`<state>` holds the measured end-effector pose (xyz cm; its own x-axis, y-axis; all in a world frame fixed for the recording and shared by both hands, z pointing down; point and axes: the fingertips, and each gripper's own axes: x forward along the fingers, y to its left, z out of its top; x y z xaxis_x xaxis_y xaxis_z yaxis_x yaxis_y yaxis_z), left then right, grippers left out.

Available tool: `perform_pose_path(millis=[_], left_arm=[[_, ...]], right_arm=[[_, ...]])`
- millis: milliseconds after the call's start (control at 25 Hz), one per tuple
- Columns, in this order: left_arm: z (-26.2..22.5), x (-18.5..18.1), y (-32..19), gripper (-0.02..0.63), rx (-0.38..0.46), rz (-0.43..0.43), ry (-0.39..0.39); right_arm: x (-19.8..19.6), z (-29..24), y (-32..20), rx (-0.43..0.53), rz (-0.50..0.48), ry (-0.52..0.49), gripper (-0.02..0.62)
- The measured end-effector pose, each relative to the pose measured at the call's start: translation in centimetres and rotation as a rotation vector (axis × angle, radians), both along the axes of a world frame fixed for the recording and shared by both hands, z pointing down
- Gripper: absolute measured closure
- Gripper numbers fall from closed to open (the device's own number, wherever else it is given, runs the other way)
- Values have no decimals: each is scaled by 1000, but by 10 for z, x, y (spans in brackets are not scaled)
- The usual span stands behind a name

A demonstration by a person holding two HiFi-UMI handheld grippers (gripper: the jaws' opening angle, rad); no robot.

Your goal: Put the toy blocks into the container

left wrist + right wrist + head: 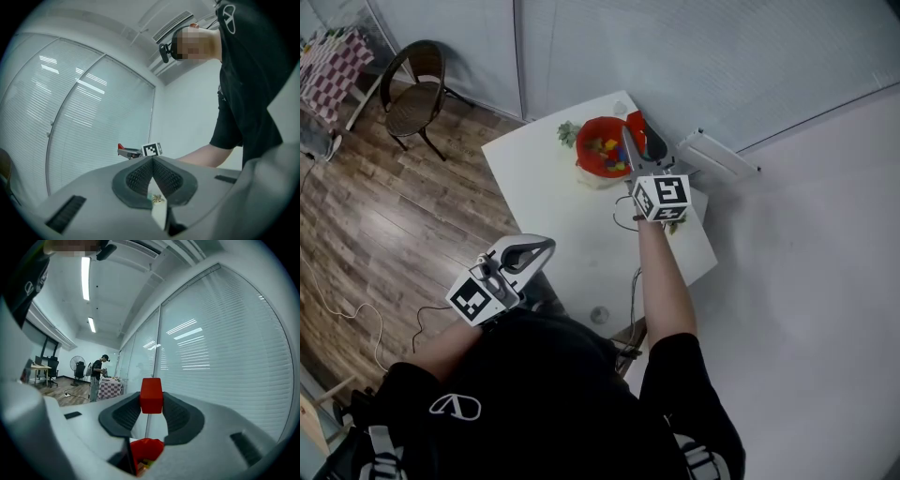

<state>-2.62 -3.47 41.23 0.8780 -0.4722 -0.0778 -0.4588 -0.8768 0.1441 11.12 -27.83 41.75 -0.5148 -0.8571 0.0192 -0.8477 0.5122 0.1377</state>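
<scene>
The left claw (546,246) is hanging well apart from the round red plastic container (581,148), on the person's side of it. Its jaws are lying closed tip to tip with nothing between them. The container is sitting toward the far end of the white tabletop (562,216), already holding a heap of small coloured toy blocks (605,150). The right claw (151,404) is gripping a red cube-shaped toy block (151,394) between its pads, by the container's right rim.

The step in hand is looking like the delivery of this block. The next move is calling for the claw to come fully over the container's mouth and part its jaws, so that the block drops inside.

Counting: two claws, one container, one block being held. The blocks inside are showing yellow, green and blue, too small to count.
</scene>
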Motion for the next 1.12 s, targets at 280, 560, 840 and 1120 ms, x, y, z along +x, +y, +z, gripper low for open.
perform_pose_path(millis=[280, 560, 840, 1120], left_arm=[[4, -13, -4, 601, -14, -26, 0], [7, -20, -3, 601, -20, -45, -1], [12, -22, -3, 601, -34, -55, -3], [12, -23, -2, 601, -33, -61, -3]], right_arm=[[2, 43, -29, -100, 22, 31, 453], [5, 123, -47, -308, 28, 99, 453], [7, 174, -53, -465, 43, 174, 453], [4, 189, -49, -496, 31, 240, 449]])
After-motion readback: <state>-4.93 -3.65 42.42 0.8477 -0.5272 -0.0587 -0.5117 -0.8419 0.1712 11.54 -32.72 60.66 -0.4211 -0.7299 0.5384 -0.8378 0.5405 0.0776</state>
